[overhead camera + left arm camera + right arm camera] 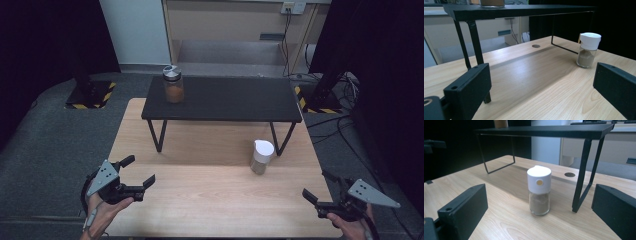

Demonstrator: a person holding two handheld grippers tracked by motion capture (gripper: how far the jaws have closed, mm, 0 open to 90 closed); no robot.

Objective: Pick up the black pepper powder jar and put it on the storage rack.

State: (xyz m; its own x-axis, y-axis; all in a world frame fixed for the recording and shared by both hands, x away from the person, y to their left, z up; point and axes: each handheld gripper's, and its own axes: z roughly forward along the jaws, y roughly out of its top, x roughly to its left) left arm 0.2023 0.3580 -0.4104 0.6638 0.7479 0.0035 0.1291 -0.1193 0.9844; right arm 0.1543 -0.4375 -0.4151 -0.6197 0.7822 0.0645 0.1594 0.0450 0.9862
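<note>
The shaker [261, 156] stands upright on the wooden table [210, 200], just in front of the right leg of the black shelf [225, 98], and nothing touches it. In the right gripper view it sits squarely ahead, white cap on, brownish powder in the lower part of the glass. The right gripper [320, 186] hangs near the table's right front corner with its jaws spread wide and nothing between them. The left gripper [136, 172] waits near the left front, likewise wide and empty.

The work at hand looks like a reach for the shaker with the right gripper, since its jaws frame it so neatly. To do it well, I'd come in level and low, so the pads meet the glass body rather than the smooth cap, which may turn or slip. The shelf leg stands just beside the shaker, so the far jaw needs to pass between the two without knocking the leg. Close gently and evenly; a tall narrow jar tips easily if one pad lands first.

A second jar [173, 84] with a grey lid stands on the shelf's left end; from the high view I cannot quite tell what it holds, perhaps an orange powder.
</note>
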